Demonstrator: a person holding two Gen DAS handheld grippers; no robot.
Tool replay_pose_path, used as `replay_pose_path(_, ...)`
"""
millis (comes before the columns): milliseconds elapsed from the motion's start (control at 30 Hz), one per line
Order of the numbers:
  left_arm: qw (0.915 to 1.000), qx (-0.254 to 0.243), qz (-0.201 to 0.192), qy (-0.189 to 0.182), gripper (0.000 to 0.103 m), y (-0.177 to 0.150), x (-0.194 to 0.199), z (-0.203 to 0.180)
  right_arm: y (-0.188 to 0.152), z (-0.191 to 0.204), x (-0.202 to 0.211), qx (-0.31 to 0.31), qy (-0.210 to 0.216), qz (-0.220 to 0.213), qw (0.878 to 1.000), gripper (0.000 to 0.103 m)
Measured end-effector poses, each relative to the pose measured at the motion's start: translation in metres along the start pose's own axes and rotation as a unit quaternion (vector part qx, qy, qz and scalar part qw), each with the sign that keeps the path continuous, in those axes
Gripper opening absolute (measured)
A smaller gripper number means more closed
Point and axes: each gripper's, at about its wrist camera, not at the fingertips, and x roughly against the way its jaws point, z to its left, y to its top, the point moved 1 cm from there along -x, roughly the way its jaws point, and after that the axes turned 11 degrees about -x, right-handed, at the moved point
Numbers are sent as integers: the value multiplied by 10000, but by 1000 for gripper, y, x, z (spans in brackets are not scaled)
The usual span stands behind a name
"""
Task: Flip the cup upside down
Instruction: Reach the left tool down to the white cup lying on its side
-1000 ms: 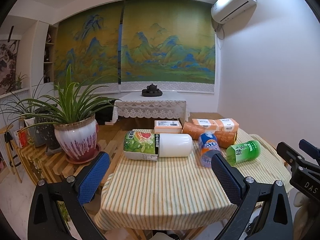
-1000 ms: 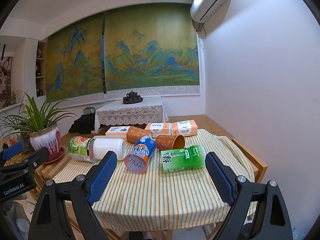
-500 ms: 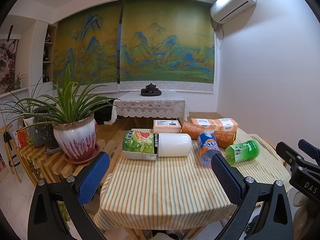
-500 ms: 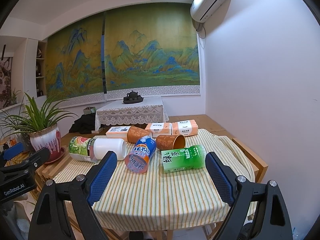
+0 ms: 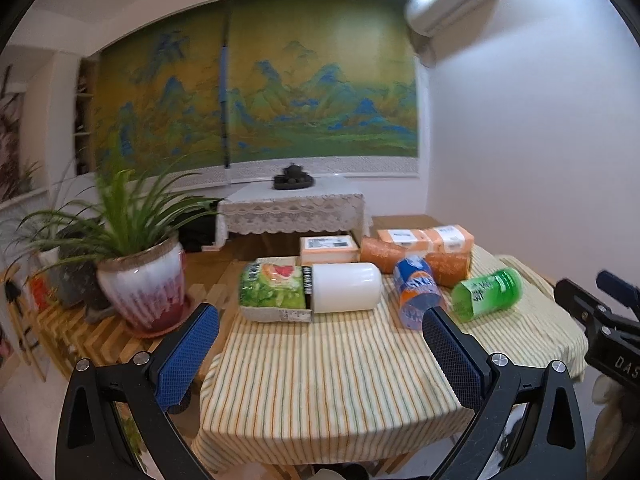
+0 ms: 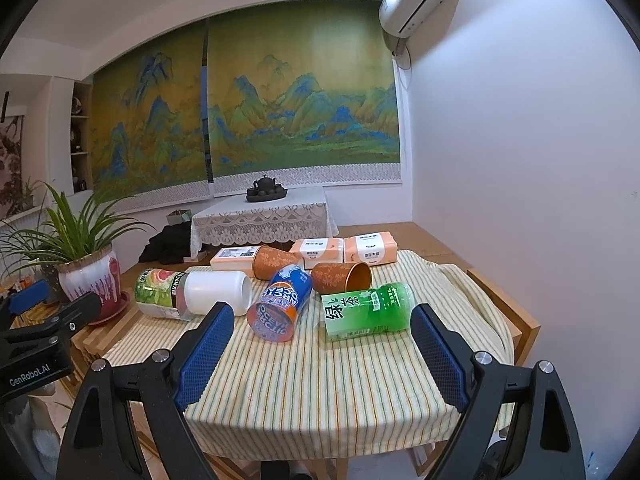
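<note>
Holding both grippers above the near edge of the counter, I grip nothing: my left gripper has its two blue-padded fingers spread wide, and my right gripper has its fingers spread just as wide.

Going left to right, two potted plants sit off the counter on a slatted bench; the nearer one is in a white and red pot, the other is dark and behind it. On the striped cloth I count one white jar with a green label, lying on its side at the left. Next comes one blue and orange bottle, also on its side, its cut end towards me. Right of it lies one green bottle with Chinese characters on the label.

Behind these are two orange cups, both tipped on their sides. The left cup lies behind the blue bottle and touches it. The right cup lies between the blue and green bottles, its open mouth turned to the right.

Along the far edge of the counter I count three peach packs with white labels, in a row.

Beyond the counter stands one low table with a lace cloth, bearing one dark tea set.
</note>
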Motion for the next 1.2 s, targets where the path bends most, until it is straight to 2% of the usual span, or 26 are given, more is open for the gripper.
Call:
replay_pose_path(100,9968,-548,198,-555,103,8,-15,-4,0,-4,-4,-40,-11,36,10000,87)
replay_pose_path(167,9913,-1046,310,-731,103,14,-26,-10,0,-7,-8,-87,-4,77,9999,87)
replay_pose_path(200,9846,-1442,399,-905,103,19,-34,-14,-1,-8,-9,-102,0,90,9999,87)
replay_pose_path(267,9754,-1892,499,-1017,103,26,-44,-20,-1,-11,-13,-143,-6,130,9998,87)
replay_pose_path(333,9583,-2450,709,-1289,103,36,-60,-29,-2,-13,-16,-180,-19,148,9997,87)
replay_pose_path(367,9530,-2608,781,-1332,103,39,-67,-32,-2,-15,-18,-212,-26,166,9996,87)
replay_pose_path(433,9352,-3014,1103,-1497,103,47,-91,-41,-3,-19,-22,-257,-34,196,9995,87)
replay_pose_path(633,8943,-3582,1943,-1850,103,60,-161,-61,-7,-33,-35,-401,-84,282,9988,87)
replay_pose_path(733,8742,-3877,2267,-1847,103,61,-197,-68,-8,-45,-42,-501,-147,318,9981,87)
replay_pose_path(867,8513,-4121,2643,-1885,103,55,-234,-75,-7,-62,-50,-681,-258,350,9967,87)
replay_pose_path(933,8345,-4311,2817,-1961,103,50,-252,-80,-7,-72,-56,-787,-326,363,9957,87)
replay_pose_path(1033,8145,-4634,2925,-1907,103,41,-270,-87,-5,-83,-64,-902,-383,393,9944,87)
replay_pose_path(1200,7948,-4824,3087,-2007,102,28,-294,-96,-2,-90,-75,-1011,-401,434,9931,87)
